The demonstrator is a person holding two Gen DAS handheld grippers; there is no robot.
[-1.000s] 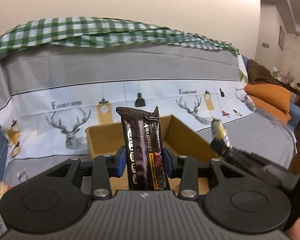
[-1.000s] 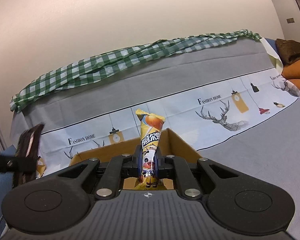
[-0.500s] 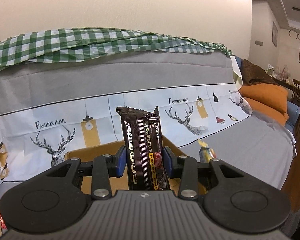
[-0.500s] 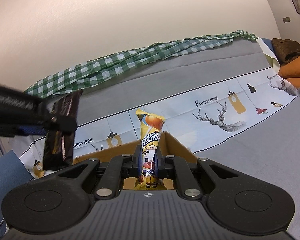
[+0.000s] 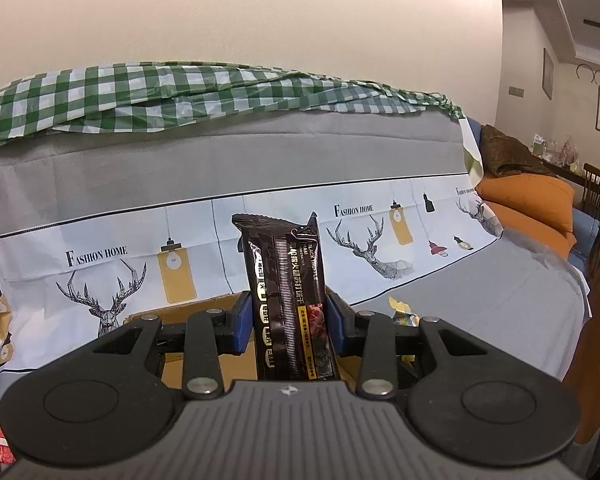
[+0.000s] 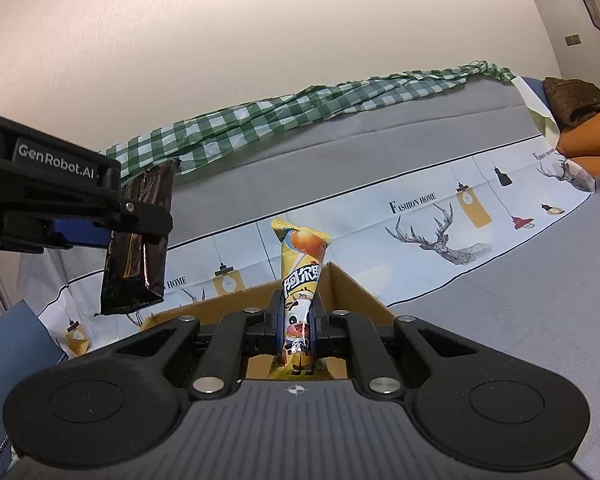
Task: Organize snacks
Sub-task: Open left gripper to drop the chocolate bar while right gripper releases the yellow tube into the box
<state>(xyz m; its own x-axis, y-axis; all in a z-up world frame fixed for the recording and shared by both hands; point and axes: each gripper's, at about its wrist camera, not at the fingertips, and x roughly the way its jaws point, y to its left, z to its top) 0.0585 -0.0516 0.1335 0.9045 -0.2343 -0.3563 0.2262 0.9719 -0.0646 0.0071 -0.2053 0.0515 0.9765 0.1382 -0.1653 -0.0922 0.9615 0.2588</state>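
The left tool (image 5: pixel 288 316) grips a dark biscuit packet (image 5: pixel 286 280) upright. The right tool (image 6: pixel 298 320) pinches a yellow snack packet (image 6: pixel 300 280) above the cardboard box (image 6: pixel 352 284).

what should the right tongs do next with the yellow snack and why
Probably lower the right tongs and release: they are shut on the yellow snack packet, held upright above the open cardboard box. The left tongs grip a dark biscuit packet off to the side.
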